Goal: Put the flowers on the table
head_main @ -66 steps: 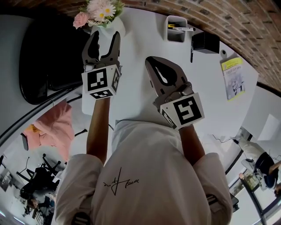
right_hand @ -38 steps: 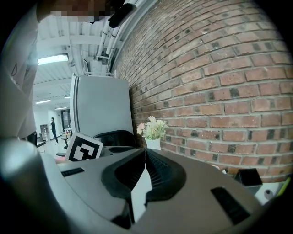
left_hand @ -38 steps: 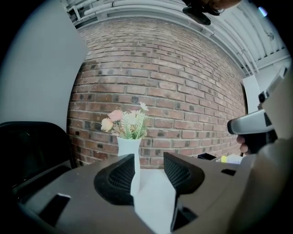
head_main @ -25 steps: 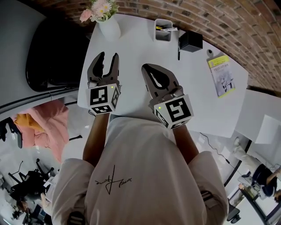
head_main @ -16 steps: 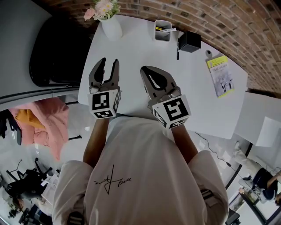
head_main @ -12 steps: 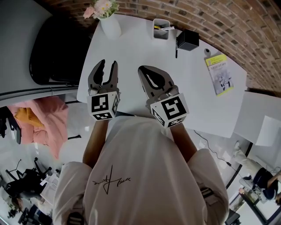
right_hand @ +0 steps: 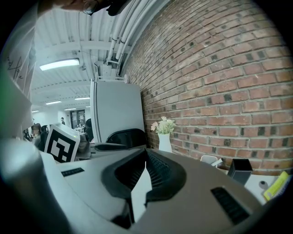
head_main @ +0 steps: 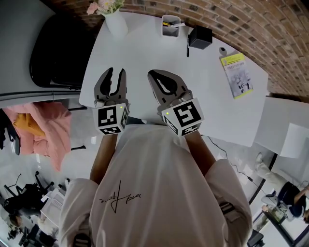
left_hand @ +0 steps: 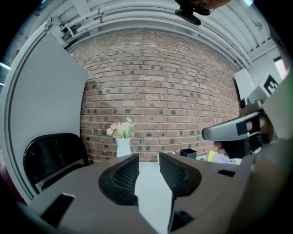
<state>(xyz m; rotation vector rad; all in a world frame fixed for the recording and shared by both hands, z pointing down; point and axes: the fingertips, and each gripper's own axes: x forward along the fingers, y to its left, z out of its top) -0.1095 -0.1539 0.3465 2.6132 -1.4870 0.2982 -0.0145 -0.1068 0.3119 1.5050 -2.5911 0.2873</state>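
At the far-left corner of the white table (head_main: 145, 48) stands the white vase of pink flowers (head_main: 113, 20), straight ahead of the nearer left hand-held gripper (head_main: 115, 72), whose jaws are closing on nothing. The right hand-held gripper (head_main: 151, 74) is pressed together.

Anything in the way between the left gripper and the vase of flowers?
Nothing visible. Only bare table lies between the left gripper, its empty jaws closing, and the vase of flowers; the pen holder and black box stand off to the right.

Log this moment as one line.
flowers: in vase, far corner of table | left gripper: empty, jaws closing | right gripper: shut, empty
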